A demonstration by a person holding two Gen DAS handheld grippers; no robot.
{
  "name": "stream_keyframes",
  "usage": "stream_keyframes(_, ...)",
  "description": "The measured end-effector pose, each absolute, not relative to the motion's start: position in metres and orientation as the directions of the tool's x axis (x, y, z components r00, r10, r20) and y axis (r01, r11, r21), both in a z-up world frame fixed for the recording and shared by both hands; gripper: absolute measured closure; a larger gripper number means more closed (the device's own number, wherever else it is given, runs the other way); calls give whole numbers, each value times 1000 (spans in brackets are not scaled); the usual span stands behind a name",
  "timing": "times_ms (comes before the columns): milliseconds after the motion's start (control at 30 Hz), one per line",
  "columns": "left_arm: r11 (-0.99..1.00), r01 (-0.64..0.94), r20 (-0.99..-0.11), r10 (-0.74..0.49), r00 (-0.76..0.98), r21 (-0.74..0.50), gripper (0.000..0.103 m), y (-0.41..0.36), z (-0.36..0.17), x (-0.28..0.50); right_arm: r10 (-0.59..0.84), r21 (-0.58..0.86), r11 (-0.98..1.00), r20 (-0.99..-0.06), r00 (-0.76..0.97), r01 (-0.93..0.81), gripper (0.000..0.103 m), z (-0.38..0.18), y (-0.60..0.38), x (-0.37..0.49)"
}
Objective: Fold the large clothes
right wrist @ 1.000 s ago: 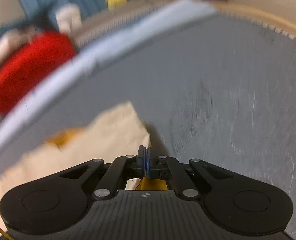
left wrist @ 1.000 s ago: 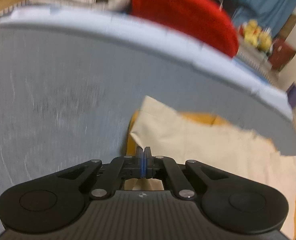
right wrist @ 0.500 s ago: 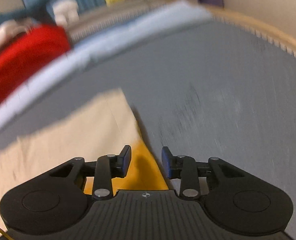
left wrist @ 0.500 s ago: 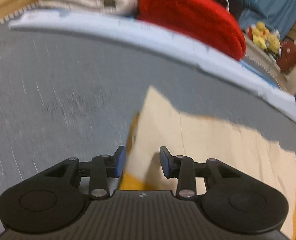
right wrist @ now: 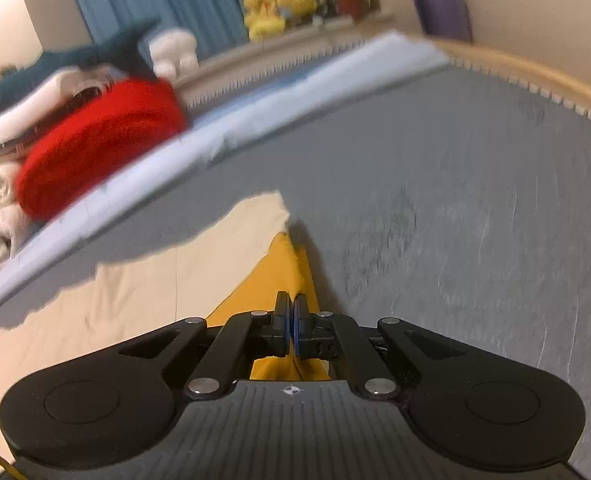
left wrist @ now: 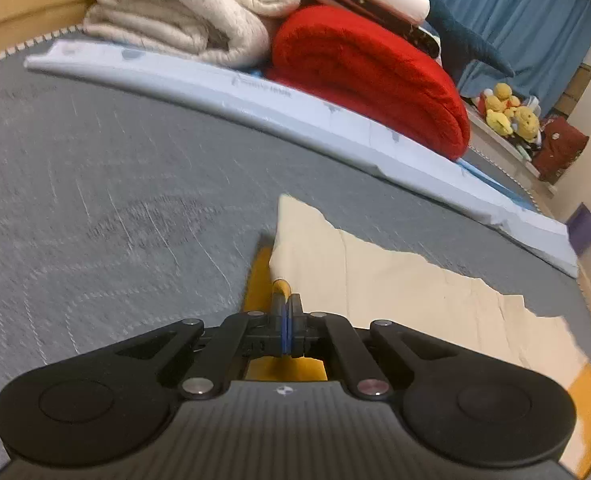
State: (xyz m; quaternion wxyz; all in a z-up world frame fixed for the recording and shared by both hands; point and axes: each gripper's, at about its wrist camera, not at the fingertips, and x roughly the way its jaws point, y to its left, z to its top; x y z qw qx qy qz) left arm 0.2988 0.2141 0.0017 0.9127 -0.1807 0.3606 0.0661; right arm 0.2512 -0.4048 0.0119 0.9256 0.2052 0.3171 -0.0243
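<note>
The garment (left wrist: 395, 280) lies on the grey bed cover (left wrist: 115, 184). It is cream on the upper side and yellow on the under side, and the yellow shows along its near edges. In the left wrist view it spreads from the gripper to the right, and its far cream corner is folded up a little. In the right wrist view it spreads to the left, and a yellow triangle runs from the pads to the cream corner.

The left gripper (left wrist: 286, 324) has just closed again, and now its blue pads are pressed together on a small yellow fold of the garment edge. The right gripper (right wrist: 291, 328) has also just closed, and its pads pinch the yellow edge at the opposite corner of the same side. Both grippers point down at a slant toward the bed.

Behind the garment a long pale blue pad (left wrist: 295, 108) lies across the bed cover. Beyond it a red blanket (left wrist: 375, 76) is rolled up, and a white blanket (left wrist: 183, 12) is folded beside it. Further back some yellow plush toys (left wrist: 511, 114) sit near a blue curtain (left wrist: 535, 20). The right wrist view is blurred.
</note>
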Motion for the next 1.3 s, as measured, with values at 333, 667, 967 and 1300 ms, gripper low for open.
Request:
stream_keyframes(333,984,-62,-885,-123,450,-168,69,191,-26,266,51,195,960,-828,559,200,72,-28,-407,245)
stream_keyframes(667,994,-89,-932,-30,361,-67,69,198,-34,219,52,196,951,-864,500,241,72,-35,-426,224)
stream_keyframes(967,975,-221,-813,140,566,14,68,175,35,155,-91,149,957,-657,748,248,72,63,-432,156)
stream_keyframes(1300,972,-191,-788,9,616,-138,67,131,-7,84,21,281,956,-340,940,80,67,102,-380,14)
